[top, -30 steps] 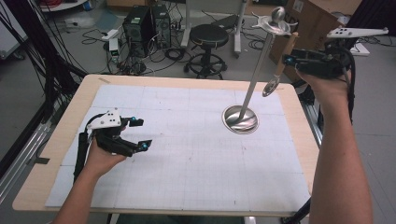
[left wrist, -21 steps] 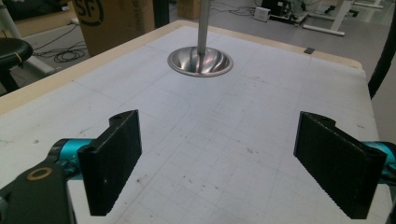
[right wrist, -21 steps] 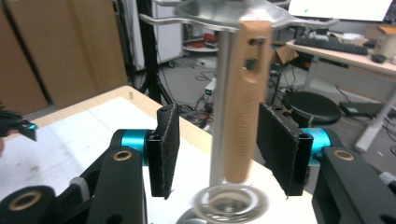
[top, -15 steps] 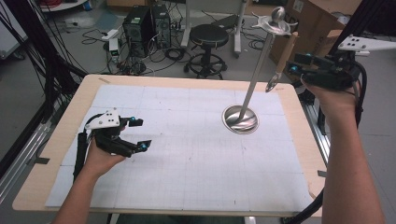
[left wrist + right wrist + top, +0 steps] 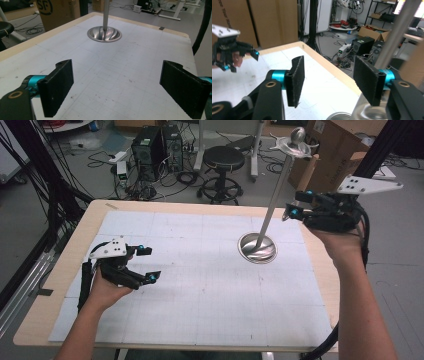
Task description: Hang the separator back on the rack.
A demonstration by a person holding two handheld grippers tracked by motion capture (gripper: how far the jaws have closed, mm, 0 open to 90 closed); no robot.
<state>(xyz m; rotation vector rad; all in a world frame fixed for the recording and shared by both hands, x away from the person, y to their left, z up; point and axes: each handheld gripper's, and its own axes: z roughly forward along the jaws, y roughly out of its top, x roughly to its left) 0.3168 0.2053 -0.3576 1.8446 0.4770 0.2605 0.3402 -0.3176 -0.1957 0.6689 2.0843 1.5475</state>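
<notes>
A metal stand rises from a round shiny base (image 5: 257, 247) on the white mat, with a thin pole (image 5: 277, 190) and a pronged top (image 5: 295, 142). A tan stick-like handle (image 5: 311, 170) hangs beside the pole near the top. My right gripper (image 5: 294, 204) hovers just right of the pole; its jaws have just been opening and nothing sits between its pads (image 5: 329, 80). The pole (image 5: 397, 32) passes behind its right jaw. My left gripper (image 5: 150, 264) rests at the table's left, open and empty (image 5: 120, 85), facing the base (image 5: 104, 34).
The white gridded mat (image 5: 200, 295) covers most of the wooden table (image 5: 60, 285). Beyond the far edge stand a black stool (image 5: 223, 157), computer towers (image 5: 155, 142) with cables, and cardboard boxes (image 5: 340, 155). The table's right edge runs close under my right hand.
The right gripper has dropped lower beside the pole and its jaws stand wider apart. The left gripper and the stand have not moved.
</notes>
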